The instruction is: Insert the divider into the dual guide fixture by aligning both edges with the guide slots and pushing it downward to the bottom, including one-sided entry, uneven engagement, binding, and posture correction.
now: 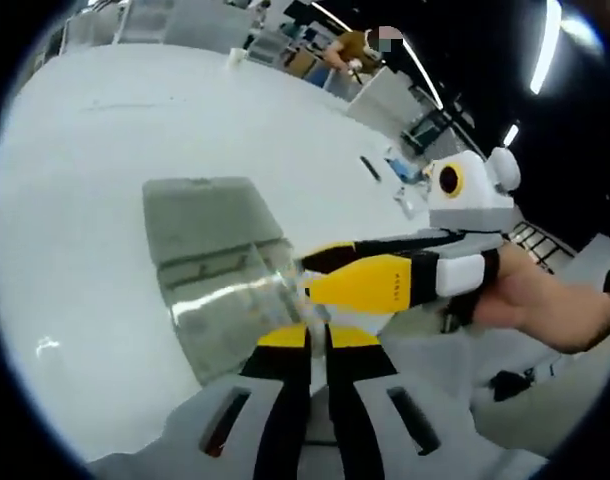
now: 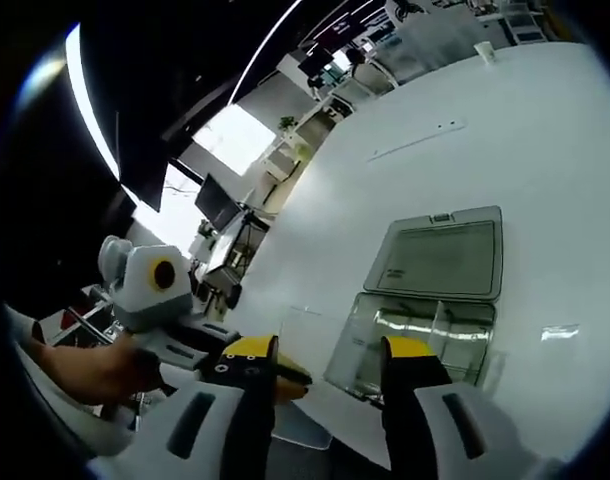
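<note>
Yellow-tipped jaws of the left claw [image 1: 318, 335] stand nearly together, closed at the near edge of the clear plastic box [image 1: 240, 300]; whether a divider lies between them cannot be told. Just beyond, the right claw [image 1: 310, 275] enters from the right, held level by a bare hand [image 1: 545, 305], its tips at the box rim. In the right gripper view, the right claw [image 2: 330, 355] stands wide apart, holding nothing, straddling the transparent box [image 2: 420, 335] with its hinged lid [image 2: 440, 255] flat on the smooth white desk [image 2: 505, 120].
</note>
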The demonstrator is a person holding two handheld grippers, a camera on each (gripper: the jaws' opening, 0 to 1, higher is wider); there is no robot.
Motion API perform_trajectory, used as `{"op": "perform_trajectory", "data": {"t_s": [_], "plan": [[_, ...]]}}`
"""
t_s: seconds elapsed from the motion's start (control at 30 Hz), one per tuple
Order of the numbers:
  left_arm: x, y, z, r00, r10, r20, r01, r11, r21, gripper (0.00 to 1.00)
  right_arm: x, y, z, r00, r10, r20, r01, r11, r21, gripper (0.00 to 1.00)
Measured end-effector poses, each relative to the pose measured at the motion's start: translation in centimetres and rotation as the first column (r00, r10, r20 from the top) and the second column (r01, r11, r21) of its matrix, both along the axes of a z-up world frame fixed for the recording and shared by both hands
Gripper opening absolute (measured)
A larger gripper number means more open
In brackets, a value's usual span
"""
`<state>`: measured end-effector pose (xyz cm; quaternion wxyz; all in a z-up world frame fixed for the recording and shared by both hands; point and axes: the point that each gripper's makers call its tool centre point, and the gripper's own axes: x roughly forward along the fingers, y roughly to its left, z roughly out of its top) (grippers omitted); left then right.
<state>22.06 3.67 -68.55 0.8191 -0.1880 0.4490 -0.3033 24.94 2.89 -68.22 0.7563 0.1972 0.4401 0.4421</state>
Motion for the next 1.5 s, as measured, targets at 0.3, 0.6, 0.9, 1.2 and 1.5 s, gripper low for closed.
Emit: {"op": "perform_trajectory", "data": {"t_s": [0.3, 0.6, 0.9, 1.2, 1.5], "plan": [[0.0, 0.1, 0.7, 1.000, -0.003, -0.010, 0.003, 1.000, -0.029, 0.02, -0.1, -0.4, 0.7, 1.000, 0.009, 0.027, -0.010, 0.999, 0.033, 0.35], [-0.5, -0.8, 1.0, 0.999, -0.042, -0.011, 0.041, 0.998, -0.053, 0.02, -0.7, 0.3, 1.1, 0.999, 0.034, -0.015, -0.032, 0.996, 0.082, 0.31], [-0.6, -0.8, 0.8, 0.998, -0.056, -0.016, 0.055, 0.997, -0.046, 0.02, -0.8, 0.7, 1.4, 0.999, 0.046, -0.003, -0.045, 0.995, 0.087, 0.32], [-0.7, -0.8, 0.7, 0.998, -0.065, -0.020, 0.064, 0.997, -0.036, 0.02, -0.6, 0.7, 1.4, 0.999, 0.048, 0.003, -0.048, 0.995, 0.088, 0.32], [-0.3, -0.4, 0.9, 0.998, -0.039, -0.049, 0.037, 0.998, -0.051, 0.02, -0.6, -0.1, 1.3, 0.999, 0.032, 0.005, -0.033, 0.995, 0.091, 0.31]]}}
